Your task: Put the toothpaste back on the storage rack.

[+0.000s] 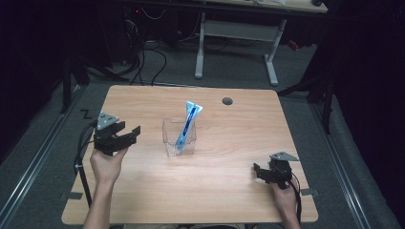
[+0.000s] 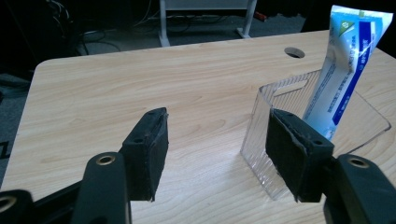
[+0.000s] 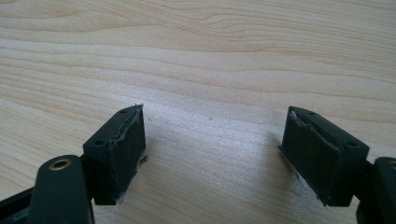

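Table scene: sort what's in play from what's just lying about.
In play, probably:
left gripper, open
right gripper, open
clear tub
blue-and-white tube standing tilted in the tub

Lying about:
round hole in the table
white desk frame behind
floor cables

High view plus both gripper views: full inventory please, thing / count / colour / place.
table: 1, light wood, centre of the floor space
cable hole: 1, dark grey, far edge of the table, right of centre
clear container: 1, transparent ribbed plastic, middle of the table
tube: 1, white and blue, standing tilted inside the clear container
white desk frame: 1, white legs, on the floor beyond the table
cables: several, black, on the floor behind the table, far left
hands: 2, at the near edge, each holding a gripper
left gripper: 1, black, jaws open, left of the clear container
right gripper: 1, black, jaws open, low over the near right of the table
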The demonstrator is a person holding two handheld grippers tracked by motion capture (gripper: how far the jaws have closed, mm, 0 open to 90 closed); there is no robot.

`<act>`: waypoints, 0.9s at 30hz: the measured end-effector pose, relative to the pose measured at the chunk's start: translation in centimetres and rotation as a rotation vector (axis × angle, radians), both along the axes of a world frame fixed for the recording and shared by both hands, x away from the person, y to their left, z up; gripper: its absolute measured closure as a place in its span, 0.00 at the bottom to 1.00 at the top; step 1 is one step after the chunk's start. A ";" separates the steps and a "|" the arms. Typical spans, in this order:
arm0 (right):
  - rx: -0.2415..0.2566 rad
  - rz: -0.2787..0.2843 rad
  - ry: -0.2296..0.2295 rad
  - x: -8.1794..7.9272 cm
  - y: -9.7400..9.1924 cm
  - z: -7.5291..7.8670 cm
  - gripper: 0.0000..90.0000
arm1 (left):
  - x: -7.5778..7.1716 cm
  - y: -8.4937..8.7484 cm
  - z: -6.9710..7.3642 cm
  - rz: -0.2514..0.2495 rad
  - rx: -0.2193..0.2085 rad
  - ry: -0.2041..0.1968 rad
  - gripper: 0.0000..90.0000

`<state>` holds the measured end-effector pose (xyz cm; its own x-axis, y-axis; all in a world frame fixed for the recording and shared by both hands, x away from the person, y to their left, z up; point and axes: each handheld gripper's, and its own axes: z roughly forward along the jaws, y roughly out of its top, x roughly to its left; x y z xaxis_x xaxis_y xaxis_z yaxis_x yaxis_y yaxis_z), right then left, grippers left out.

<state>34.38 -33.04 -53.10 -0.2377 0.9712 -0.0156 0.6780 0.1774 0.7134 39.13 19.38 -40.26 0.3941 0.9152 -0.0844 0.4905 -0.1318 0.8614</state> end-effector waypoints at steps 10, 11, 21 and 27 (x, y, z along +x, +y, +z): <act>0.000 -0.001 0.000 0.0 0.0 0.0 0.24 | -0.5 1.2 -0.8 0.025 -0.005 0.018 0.44; 0.000 -0.001 0.000 0.0 0.0 0.0 0.24 | -0.5 1.3 -0.9 0.028 -0.006 0.020 0.44; -0.001 0.000 0.000 0.0 0.0 0.0 0.24 | -0.7 1.8 -1.9 0.037 -0.020 0.039 0.44; 0.000 -0.001 0.000 0.0 0.0 0.0 0.24 | -0.7 1.9 -2.8 0.042 -0.022 0.057 0.44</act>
<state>34.42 -33.01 -53.10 -0.2370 0.9714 -0.0157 0.6782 0.1770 0.7133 38.39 21.33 -43.03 0.3498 0.9283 -0.1261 0.5436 -0.0915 0.8343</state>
